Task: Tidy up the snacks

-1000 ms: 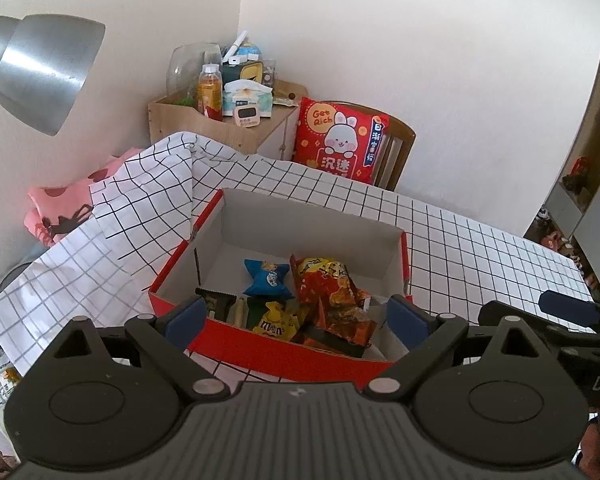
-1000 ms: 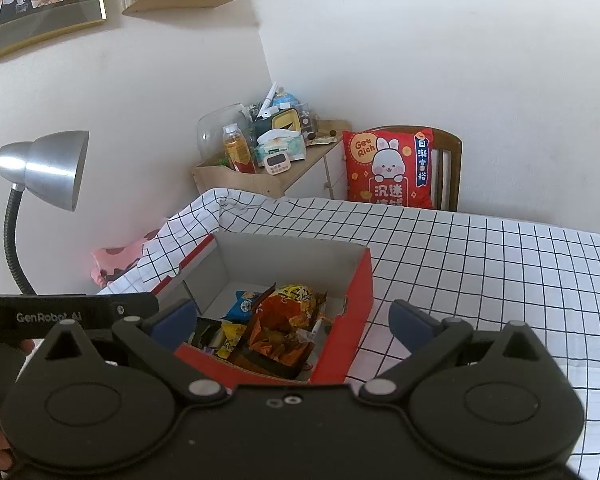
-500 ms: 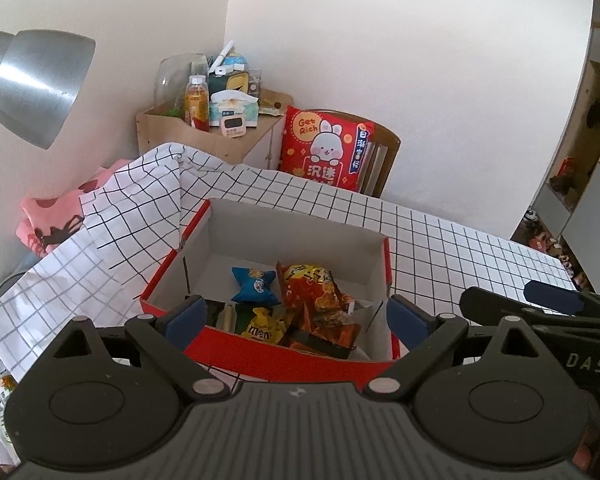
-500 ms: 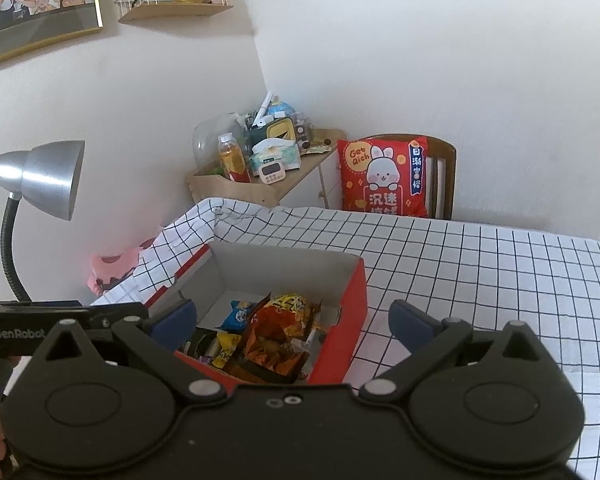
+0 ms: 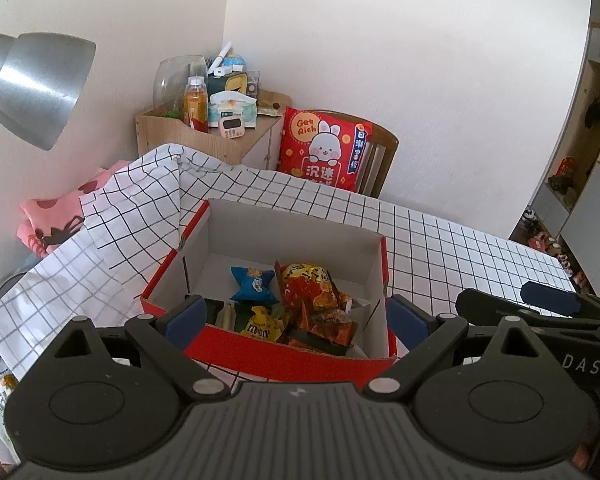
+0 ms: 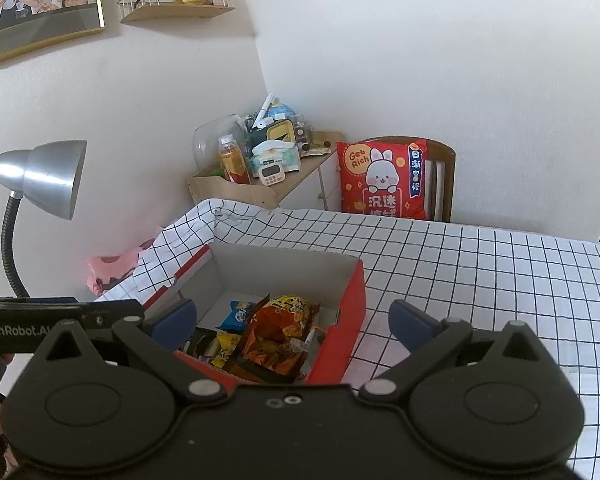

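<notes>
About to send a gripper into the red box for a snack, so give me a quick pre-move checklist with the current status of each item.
1. Left gripper open and empty: ok.
2. Right gripper open and empty: ok.
3. Red box open on top, no lid or flap over the snacks: ok.
4. Snacks within sight: blue packet lies apart toward the back; orange bag and yellow M&M's pack overlap in a pile: ok for the blue one, cluttered for the rest.
5. Grippers clear of each other: right gripper's finger shows at the left view's right edge, apart from the box: ok.
6. Destination for sorted snacks: cannot tell, none in view.
</notes>
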